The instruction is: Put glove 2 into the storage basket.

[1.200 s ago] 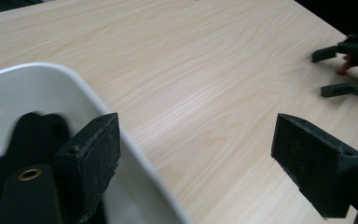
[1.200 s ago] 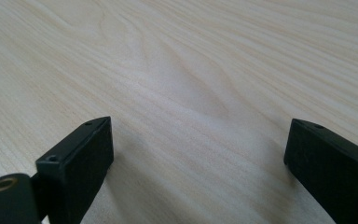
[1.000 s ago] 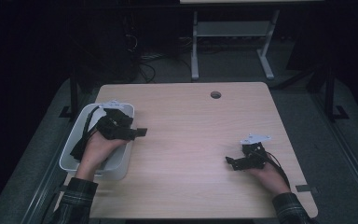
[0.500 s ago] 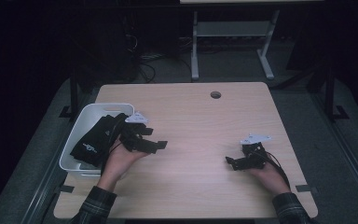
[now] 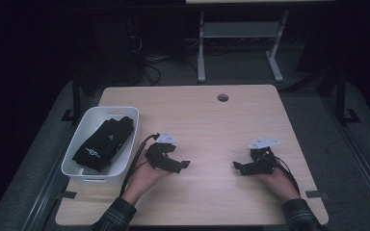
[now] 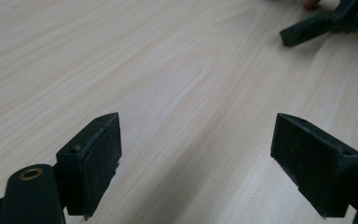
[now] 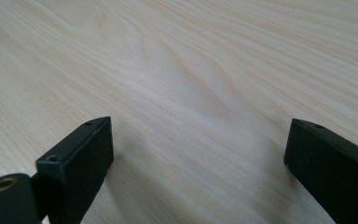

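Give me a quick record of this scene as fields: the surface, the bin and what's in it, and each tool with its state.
surface: light wooden table with a round hole near the far edge
bin: white bin at the table's left edge
bin contents: black gloves lying inside
left tool: left tool low over the table just right of the bin, jaws open, nothing between them
right tool: right tool at the table's right, jaws open, nothing between them

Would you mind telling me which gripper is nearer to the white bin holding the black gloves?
Left. The left gripper rests on the table just right of the white bin; the right gripper lies farther right, near the table's right side.
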The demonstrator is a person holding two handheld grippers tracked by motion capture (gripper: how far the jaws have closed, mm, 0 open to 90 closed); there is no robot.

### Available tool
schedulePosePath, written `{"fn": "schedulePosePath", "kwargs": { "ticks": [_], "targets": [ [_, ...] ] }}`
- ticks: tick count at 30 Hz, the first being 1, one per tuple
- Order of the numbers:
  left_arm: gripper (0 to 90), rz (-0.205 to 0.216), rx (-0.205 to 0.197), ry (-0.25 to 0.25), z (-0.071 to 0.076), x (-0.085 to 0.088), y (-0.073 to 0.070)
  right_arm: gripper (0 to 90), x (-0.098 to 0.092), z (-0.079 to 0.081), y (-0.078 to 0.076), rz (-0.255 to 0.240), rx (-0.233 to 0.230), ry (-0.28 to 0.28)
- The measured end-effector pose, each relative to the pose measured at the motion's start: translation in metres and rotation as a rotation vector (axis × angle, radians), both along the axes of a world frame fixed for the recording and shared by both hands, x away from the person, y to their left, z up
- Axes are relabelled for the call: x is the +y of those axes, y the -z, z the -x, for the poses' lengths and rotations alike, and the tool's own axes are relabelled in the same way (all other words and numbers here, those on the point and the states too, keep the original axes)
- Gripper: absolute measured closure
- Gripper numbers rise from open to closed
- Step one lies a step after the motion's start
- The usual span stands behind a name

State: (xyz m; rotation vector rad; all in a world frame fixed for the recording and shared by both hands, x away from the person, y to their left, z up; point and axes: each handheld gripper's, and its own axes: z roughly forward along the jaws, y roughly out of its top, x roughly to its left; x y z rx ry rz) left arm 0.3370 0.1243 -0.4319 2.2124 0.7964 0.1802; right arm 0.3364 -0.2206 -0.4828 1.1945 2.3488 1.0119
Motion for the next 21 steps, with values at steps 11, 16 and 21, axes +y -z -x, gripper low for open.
{"fn": "schedulePosePath", "kwargs": {
  "ticks": [11, 16, 21],
  "targets": [
    [15.4, -0.061, 0.004, 0.047, 0.004, -0.016, 0.031, 7.8, 0.000, 0.000, 0.000, 0.000, 0.000, -0.002],
    [14.8, -0.093, -0.063, 0.047, 0.009, -0.019, 0.041, 7.8, 0.000, 0.000, 0.000, 0.000, 0.000, -0.002],
    [12.5, -0.064, -0.102, 0.057, 0.012, -0.019, 0.046, 7.8, 0.001, 0.000, 0.000, -0.001, 0.000, -0.002]
  ]
}}
